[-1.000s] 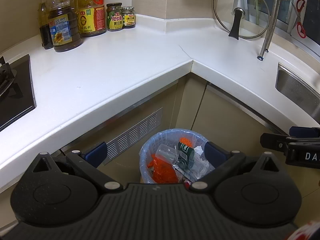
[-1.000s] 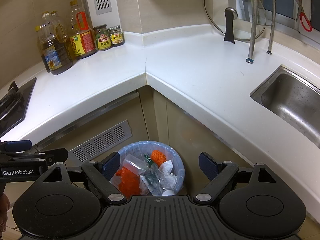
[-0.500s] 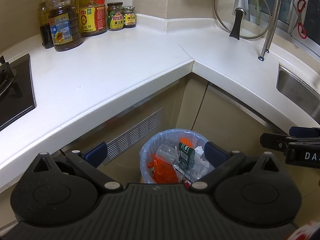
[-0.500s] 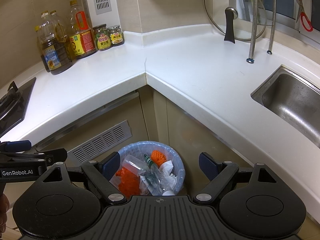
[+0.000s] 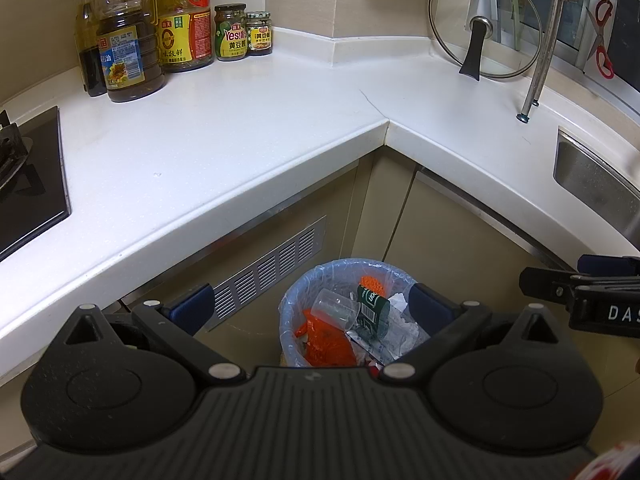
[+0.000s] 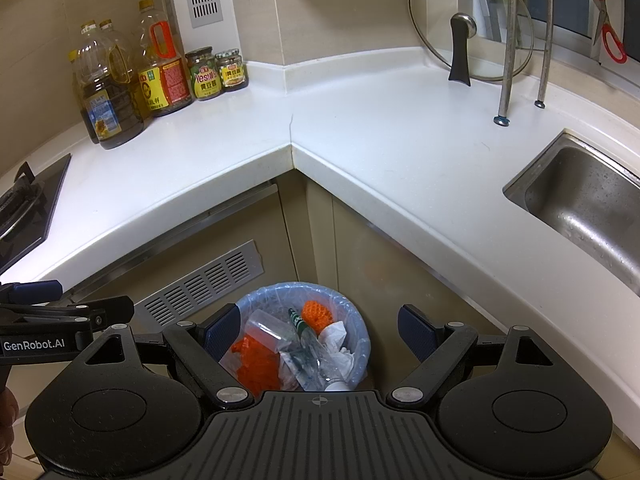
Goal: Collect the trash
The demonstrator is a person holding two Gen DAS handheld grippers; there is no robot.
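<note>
Trash binned, worktop [image 5: 248, 128] clear.
Both tongs, left [image 5: 312, 308] and right [image 6: 320, 334], gape empty; bin [image 6: 362, 344] at 6; next: tie liner, probably.

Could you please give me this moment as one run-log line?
left gripper: open, empty | right gripper: open, empty | blue-lined round trash bin: holds orange scraps, clear bottle | white countertop: no trash visible

Each black hand-held gripper [image 5: 310, 306] has 2 blue-padded fingers [image 5: 192, 307], silver screws, a ribbed base; one reads "GenRobot.AI".

Oil bottles [image 5: 132, 52], jars [image 5: 230, 32], glass lid [image 5: 484, 24] and sink [image 6: 580, 204].
</note>
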